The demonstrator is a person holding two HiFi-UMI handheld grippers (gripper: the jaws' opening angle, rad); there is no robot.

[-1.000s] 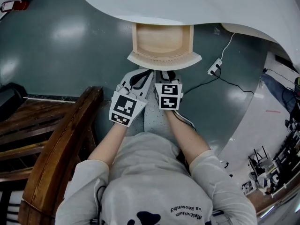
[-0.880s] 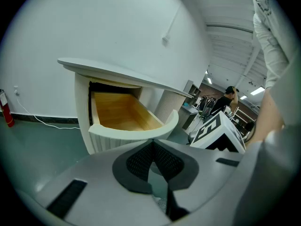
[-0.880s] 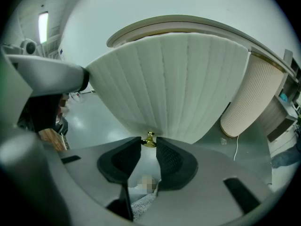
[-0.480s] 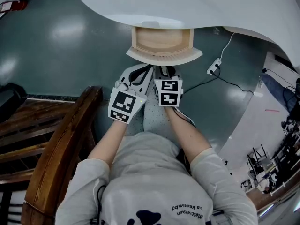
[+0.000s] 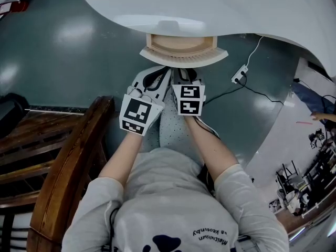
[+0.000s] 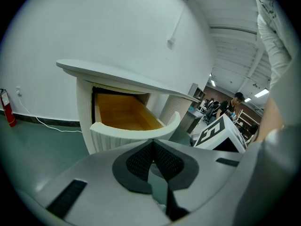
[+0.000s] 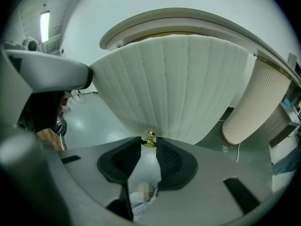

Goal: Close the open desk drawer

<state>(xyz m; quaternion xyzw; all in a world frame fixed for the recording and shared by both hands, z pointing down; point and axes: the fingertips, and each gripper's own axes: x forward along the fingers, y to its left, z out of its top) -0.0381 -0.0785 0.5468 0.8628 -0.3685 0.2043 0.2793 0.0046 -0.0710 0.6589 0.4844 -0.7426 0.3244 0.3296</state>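
1. Head view: the drawer [image 5: 181,43] is mostly in under the white desk top [image 5: 220,9], with only a strip of its wooden inside showing. The left gripper [image 5: 151,81] and right gripper [image 5: 182,73] sit side by side at its curved front. Best to push straight along the drawer's travel, with no sideways load.
2. Left gripper view: jaws clenched together, nothing between them. The tips are near the front's lower edge; I can't tell if they touch. It looks idle, so keep it out of the gap between front and desk.
3. Right gripper view: jaws clamped on the small brass knob [image 7: 149,139], low and central on the fluted drawer front [image 7: 174,84]. It's a tip-only hold that could slip, so stay square and ease off before the front seats.
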